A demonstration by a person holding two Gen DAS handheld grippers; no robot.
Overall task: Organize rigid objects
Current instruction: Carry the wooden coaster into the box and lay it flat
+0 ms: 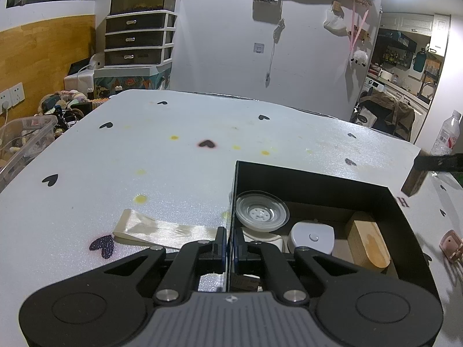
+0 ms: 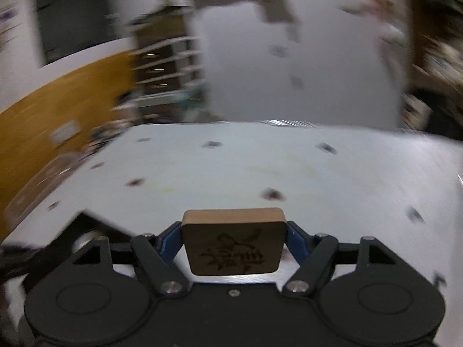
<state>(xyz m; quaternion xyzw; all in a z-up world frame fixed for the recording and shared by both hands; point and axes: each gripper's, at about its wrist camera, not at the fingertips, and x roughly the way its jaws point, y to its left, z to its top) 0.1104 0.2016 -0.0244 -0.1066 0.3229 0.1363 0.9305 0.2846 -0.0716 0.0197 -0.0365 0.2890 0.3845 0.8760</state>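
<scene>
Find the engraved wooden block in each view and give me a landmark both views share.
Left wrist: wooden block at far right edge, above the table, beyond the black box.
Right wrist: lower centre, clamped in the right gripper.
Shared landmark: white heart-print table cover.

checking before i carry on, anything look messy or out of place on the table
Yellow stains dot the white table cover left of the black box, and a cream ribbon lies loose beside it.
</scene>
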